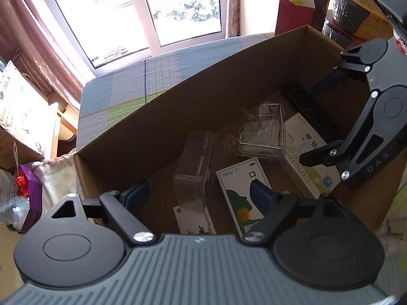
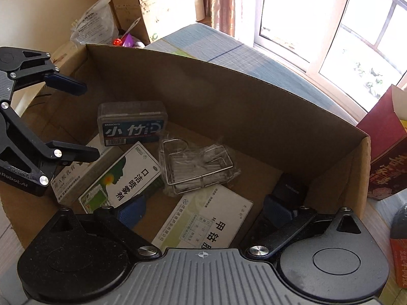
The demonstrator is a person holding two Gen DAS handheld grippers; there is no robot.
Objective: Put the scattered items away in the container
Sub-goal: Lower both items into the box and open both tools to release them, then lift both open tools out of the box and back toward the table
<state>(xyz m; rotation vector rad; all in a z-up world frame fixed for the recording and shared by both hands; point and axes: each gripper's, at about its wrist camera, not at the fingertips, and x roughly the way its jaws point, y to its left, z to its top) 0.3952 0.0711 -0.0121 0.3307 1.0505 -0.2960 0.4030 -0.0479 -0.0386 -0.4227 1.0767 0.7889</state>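
Note:
An open cardboard box [image 1: 203,96] [image 2: 229,101] holds several items. There is a clear plastic case [image 1: 194,167] [image 2: 131,124], a white-green spray carton [image 1: 239,190] [image 2: 124,178], a wrapped wire rack [image 1: 262,132] [image 2: 198,167], a white medicine box [image 1: 307,150] [image 2: 208,218], a long pale carton [image 2: 73,180] and a black object [image 1: 310,109] [image 2: 290,190]. My left gripper [image 1: 199,194] [image 2: 78,119] hovers open over the case end of the box. My right gripper [image 1: 320,119] [image 2: 204,211] hovers open over the medicine box. Neither holds anything.
The box sits on a table with a plaid cloth [image 1: 152,76] by a window. A dark red carton [image 1: 295,12] [image 2: 386,152] and black bowls [image 1: 348,7] stand past the box's right end. A purple box [image 1: 33,198] and paper bags crowd the left.

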